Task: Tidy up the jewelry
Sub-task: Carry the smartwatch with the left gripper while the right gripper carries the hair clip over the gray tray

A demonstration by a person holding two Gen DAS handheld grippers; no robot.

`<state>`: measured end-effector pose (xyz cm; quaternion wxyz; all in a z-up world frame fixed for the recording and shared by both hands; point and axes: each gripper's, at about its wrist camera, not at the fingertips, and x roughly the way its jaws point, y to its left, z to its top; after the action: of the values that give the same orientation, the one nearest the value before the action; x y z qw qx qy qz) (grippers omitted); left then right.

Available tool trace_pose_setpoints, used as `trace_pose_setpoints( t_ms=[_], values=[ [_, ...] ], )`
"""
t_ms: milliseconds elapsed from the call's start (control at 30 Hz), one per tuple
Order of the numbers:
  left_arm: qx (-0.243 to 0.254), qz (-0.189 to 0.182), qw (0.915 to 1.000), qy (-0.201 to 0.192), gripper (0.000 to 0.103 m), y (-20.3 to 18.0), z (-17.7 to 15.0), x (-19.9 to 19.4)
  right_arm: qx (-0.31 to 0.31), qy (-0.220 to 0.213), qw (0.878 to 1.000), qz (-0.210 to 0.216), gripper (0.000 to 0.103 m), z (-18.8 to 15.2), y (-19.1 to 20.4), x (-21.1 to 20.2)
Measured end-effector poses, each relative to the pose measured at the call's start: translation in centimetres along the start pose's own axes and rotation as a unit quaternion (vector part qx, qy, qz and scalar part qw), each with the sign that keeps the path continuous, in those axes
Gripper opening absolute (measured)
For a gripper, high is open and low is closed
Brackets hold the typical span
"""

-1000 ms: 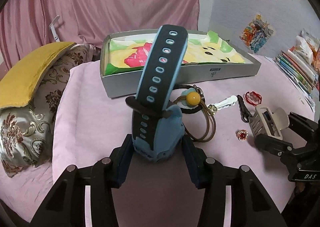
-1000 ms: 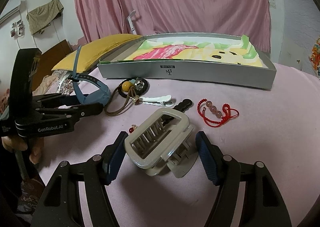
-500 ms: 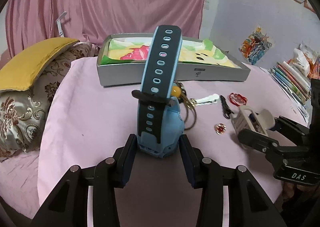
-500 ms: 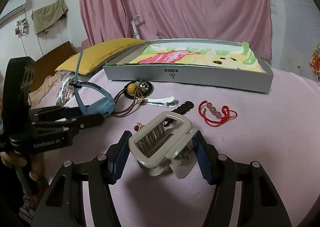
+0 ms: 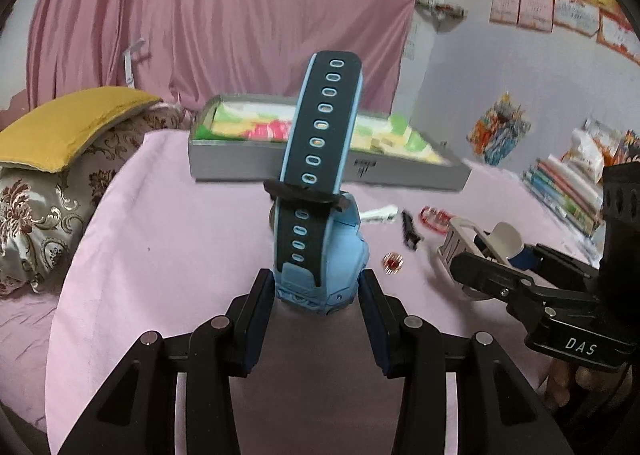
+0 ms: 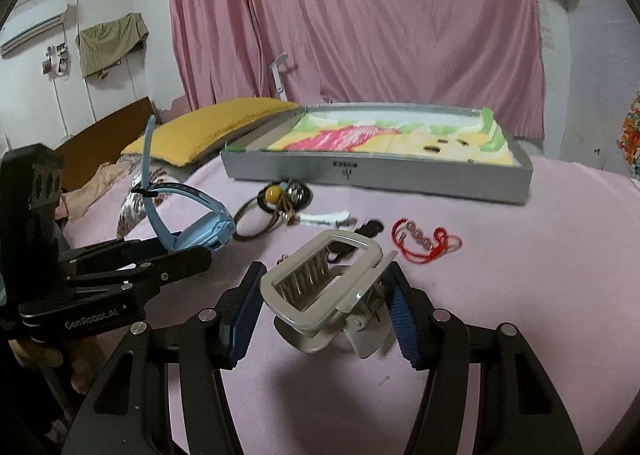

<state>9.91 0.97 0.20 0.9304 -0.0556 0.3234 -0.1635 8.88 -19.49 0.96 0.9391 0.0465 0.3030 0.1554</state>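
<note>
1. A pink cloth covers the table, with a pink curtain hanging behind it and a yellow cushion at the left edge.
2. A shallow grey tray with a colourful cartoon lining sits at the far side of the cloth; in the left wrist view it shows as the same tray behind the raised strap.
3. The left gripper is clenched on a blue watch, pads pressed to both sides of its case, the dark strap standing upright; the watch is held above the cloth in front of the tray.
4. The right gripper grasps a grey hair claw clip between its blue pads, lifted off the cloth, teeth facing up.
5. A brown hair tie with a yellow bead lies just before the tray wall.
6. A red bead bracelet lies to its right on the cloth.
7. A white hair clip and a black clip lie between them.
8. A small red ring rests near the watch.
</note>
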Motion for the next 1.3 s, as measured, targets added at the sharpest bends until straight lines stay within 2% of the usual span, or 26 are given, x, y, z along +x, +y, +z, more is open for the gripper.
trace_pose_setpoints(
  t_ms=[167, 400, 667, 800, 900, 1000, 1133, 1200, 1300],
  values=[
    [-0.003, -0.005, 0.9988, -0.048, 0.04, -0.3, 1.8, -1.1, -0.017, -0.044, 0.999, -0.002, 0.054, 1.7, -0.1, -1.6],
    [0.014, 0.008, 0.9923, -0.123, 0.04, -1.0, 6.8, -1.4, -0.056, -0.115, 0.992, -0.014, 0.054, 6.9, -0.8, -1.9],
    [0.013, 0.03, 0.979, -0.201, 0.041, -0.1, 12.8, 1.4, -0.064, -0.184, 0.98, -0.033, 0.054, 13.2, -2.2, 0.3],
    [0.014, 0.048, 0.9743, -0.22, 0.041, 0.9, 15.0, 3.7, -0.071, -0.207, 0.974, -0.051, 0.054, 15.6, -2.6, 2.4],
    [0.001, 0.058, 0.9747, -0.216, 0.041, 2.0, 16.1, 5.7, -0.075, -0.206, 0.974, -0.057, 0.054, 16.9, -3.0, 5.0],
    [-0.024, 0.061, 0.9806, -0.184, 0.041, 3.1, 16.8, 7.7, -0.067, -0.182, 0.979, -0.055, 0.054, 17.1, -3.0, 6.8],
    [-0.041, 0.059, 0.9903, -0.119, 0.041, 4.0, 16.6, 10.1, -0.057, -0.106, 0.991, -0.058, 0.054, 17.2, -3.9, 10.2],
    [-0.037, 0.061, 0.9935, -0.089, 0.041, 4.2, 16.3, 11.0, -0.045, -0.066, 0.996, -0.045, 0.054, 16.9, -4.6, 11.6],
    [-0.028, 0.061, 0.9969, -0.04, 0.041, 4.3, 15.9, 12.5, -0.027, -0.033, 0.999, -0.029, 0.054, 16.4, -5.4, 12.5]
  ],
)
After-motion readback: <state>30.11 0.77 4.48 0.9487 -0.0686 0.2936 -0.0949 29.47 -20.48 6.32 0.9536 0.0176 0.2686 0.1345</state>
